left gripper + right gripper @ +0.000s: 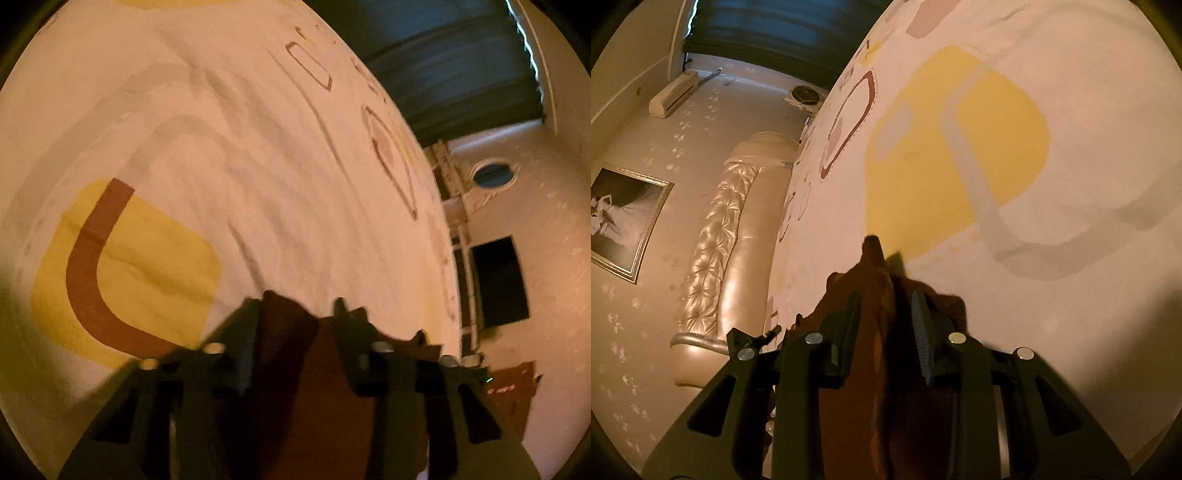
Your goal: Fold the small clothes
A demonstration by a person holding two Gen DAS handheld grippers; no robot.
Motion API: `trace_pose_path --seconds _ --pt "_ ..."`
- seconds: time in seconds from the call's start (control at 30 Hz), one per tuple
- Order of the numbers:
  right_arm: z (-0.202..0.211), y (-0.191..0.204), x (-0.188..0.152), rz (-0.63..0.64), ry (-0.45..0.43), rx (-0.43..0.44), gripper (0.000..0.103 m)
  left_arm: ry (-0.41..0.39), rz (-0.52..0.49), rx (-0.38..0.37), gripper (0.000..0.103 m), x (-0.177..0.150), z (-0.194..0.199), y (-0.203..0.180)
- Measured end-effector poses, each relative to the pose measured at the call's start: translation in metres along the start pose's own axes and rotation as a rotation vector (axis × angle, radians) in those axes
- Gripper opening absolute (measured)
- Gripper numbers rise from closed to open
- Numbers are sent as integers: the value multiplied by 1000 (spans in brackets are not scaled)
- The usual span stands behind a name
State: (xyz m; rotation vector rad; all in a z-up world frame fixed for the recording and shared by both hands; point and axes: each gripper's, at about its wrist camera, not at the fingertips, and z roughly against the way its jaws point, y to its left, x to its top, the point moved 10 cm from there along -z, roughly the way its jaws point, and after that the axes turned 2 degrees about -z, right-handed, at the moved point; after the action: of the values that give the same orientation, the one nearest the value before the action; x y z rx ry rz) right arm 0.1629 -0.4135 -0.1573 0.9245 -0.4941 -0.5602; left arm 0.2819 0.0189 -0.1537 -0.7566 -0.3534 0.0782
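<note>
A dark reddish-brown small garment (295, 369) hangs between the fingers of my left gripper (295, 314), which is shut on it above a white bed sheet (240, 166) with yellow, brown and grey shapes. In the right wrist view the same brown garment (879, 332) is bunched between the fingers of my right gripper (886, 299), which is shut on it, with a fold of cloth poking out past the fingertips. Both grippers hold the cloth lifted over the bed. The rest of the garment is hidden below the grippers.
The bed sheet (1034, 184) fills most of both views. A padded cream headboard (738, 240) stands at the left in the right wrist view, with a framed picture (624, 221) and an air conditioner (674, 94) on the wall. A dark curtain (461, 66) hangs behind.
</note>
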Motion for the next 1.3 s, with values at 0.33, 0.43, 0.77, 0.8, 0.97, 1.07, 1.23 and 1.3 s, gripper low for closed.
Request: trace_pose_path --seconds 0.33,0.43,0.77,0.8,0.97,1.07,1.23,1.3 --pt "-6 17 8 85 -52 -30 2 -95 -139 48 8 13 12 -24" --pt "3 12 11 66 -104 -43 2 -92 -136 70 8 29 -7 -30" --pt "34 9 -20 52 -71 -33 26 -48 -41 10 22 7 -5 -14" --pt "37 10 -29 62 -57 -36 26 -51 -46 5 27 -1 4 -14" --pt "59 6 -105 108 68 -68 26 -47 -48 46 30 -61 42 -10" --pt "68 2 -140 108 115 -73 26 -46 3 46 30 -96 62 -4" --pt "67 -3 -175 163 176 -119 7 -53 -20 103 30 -130 81 -2" --pt "71 -3 -176 158 159 -116 7 -56 -63 143 30 -137 82 -6"
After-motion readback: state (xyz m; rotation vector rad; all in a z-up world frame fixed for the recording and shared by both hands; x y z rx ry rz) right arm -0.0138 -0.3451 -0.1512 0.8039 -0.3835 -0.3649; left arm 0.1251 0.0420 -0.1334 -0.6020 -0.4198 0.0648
